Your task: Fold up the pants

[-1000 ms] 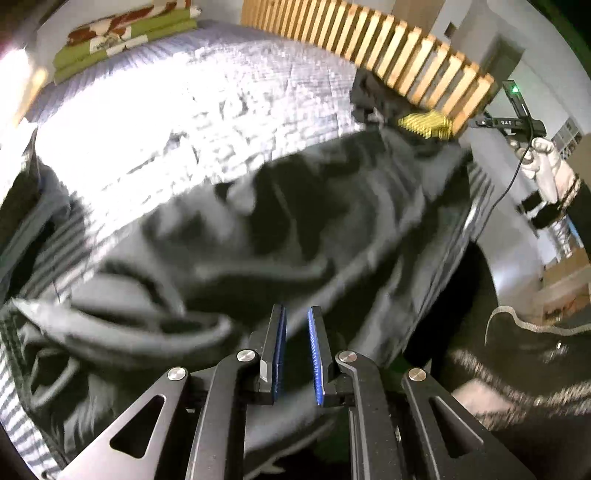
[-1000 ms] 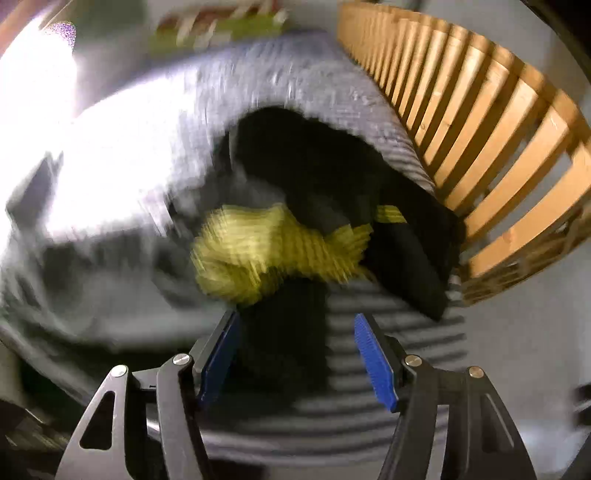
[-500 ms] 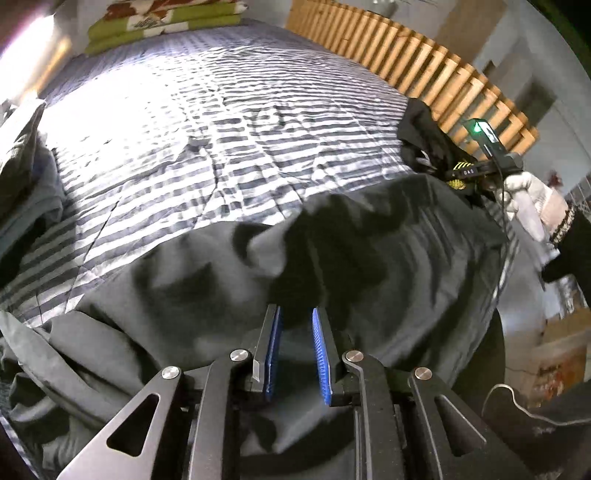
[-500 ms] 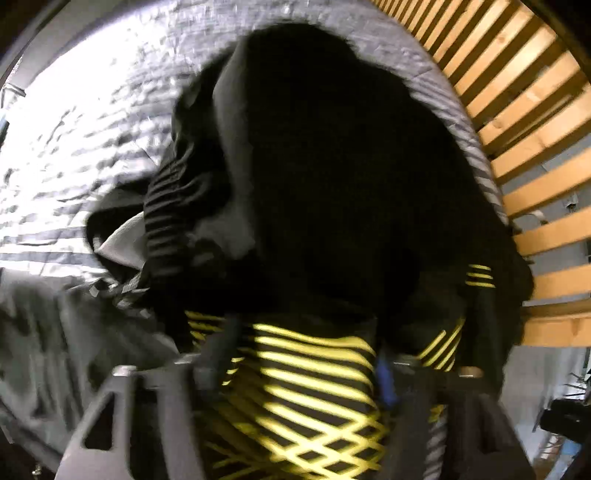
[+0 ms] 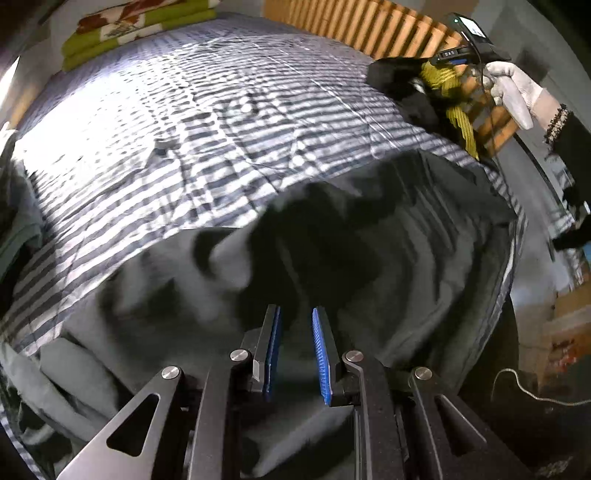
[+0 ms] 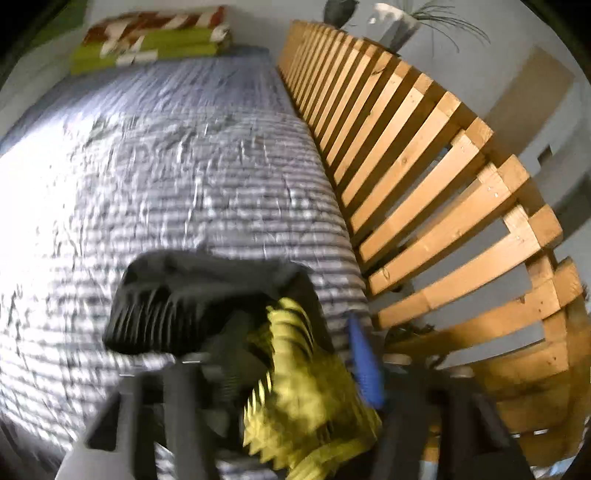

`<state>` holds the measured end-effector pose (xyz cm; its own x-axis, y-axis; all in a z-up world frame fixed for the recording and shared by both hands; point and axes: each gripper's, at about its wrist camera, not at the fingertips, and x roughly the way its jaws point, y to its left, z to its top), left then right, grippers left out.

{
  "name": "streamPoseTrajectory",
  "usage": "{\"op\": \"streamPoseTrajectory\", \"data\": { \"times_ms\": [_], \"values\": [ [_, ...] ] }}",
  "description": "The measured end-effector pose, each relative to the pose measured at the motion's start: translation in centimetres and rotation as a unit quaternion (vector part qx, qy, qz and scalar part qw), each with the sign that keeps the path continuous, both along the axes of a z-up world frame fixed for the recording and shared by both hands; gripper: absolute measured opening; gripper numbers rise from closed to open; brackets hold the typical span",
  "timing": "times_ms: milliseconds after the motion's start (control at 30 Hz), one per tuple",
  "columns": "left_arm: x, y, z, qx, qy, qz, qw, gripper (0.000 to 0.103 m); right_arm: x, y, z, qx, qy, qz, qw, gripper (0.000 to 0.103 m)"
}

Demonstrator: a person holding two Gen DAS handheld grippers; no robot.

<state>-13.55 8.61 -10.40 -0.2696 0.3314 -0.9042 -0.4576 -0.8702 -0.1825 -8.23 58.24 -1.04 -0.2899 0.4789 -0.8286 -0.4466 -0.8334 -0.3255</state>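
Dark grey pants (image 5: 369, 240) lie rumpled across the near end of the striped bed cover (image 5: 184, 129). My left gripper (image 5: 295, 314) hovers close over them, pads a narrow gap apart, with nothing pinched between them. At the far right, a gloved hand (image 5: 513, 92) holds my right gripper (image 5: 439, 64), and a black and yellow garment (image 5: 395, 77) hangs from it above the bed. In the right wrist view that garment (image 6: 184, 306) bunches between the fingers of the right gripper (image 6: 291, 343), whose jaws are opening; the left finger is blurred.
A wooden slatted rail (image 6: 424, 184) runs along the bed's right side. Folded green and red blankets (image 5: 133, 29) lie at the far end of the bed. More grey clothing (image 5: 14, 221) is heaped at the left edge. A cable (image 5: 535, 391) trails on the floor.
The right gripper closed into the black and yellow garment and lifted it off the bed toward the rail. The left gripper sank closer over the grey pants, its pads slightly wider.
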Motion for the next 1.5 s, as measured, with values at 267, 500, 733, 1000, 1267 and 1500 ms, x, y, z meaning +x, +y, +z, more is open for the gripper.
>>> {"op": "streamPoseTrajectory", "data": {
  "times_ms": [267,500,733,1000,1267,1500],
  "values": [
    [2.5,1.0,0.1,-0.002,0.011,-0.034,0.9994,0.019,12.7,-1.7,1.2,-0.077,0.071,-0.011,0.994,0.056],
    [6.3,0.9,-1.8,0.004,-0.013,-0.044,0.9989,0.019,24.9,-5.3,-6.5,-0.249,0.080,-0.061,0.963,0.055],
    [9.3,1.3,-2.5,-0.012,-0.007,-0.075,0.9971,0.019,28.5,-6.0,-11.0,-0.322,0.106,-0.110,0.934,0.052],
    [10.3,0.6,-3.6,-0.037,-0.002,-0.089,0.9954,0.021,26.8,-7.9,-11.0,-0.301,0.062,-0.090,0.947,0.051],
    [10.3,2.8,-3.7,-0.053,0.024,-0.124,0.9906,0.035,25.9,-9.4,-12.1,-0.252,0.015,-0.076,0.965,0.043],
    [10.9,2.3,-3.9,-0.053,0.019,-0.127,0.9903,0.035,25.0,-9.9,-11.9,-0.239,-0.005,-0.070,0.968,0.026]
  ]
}}
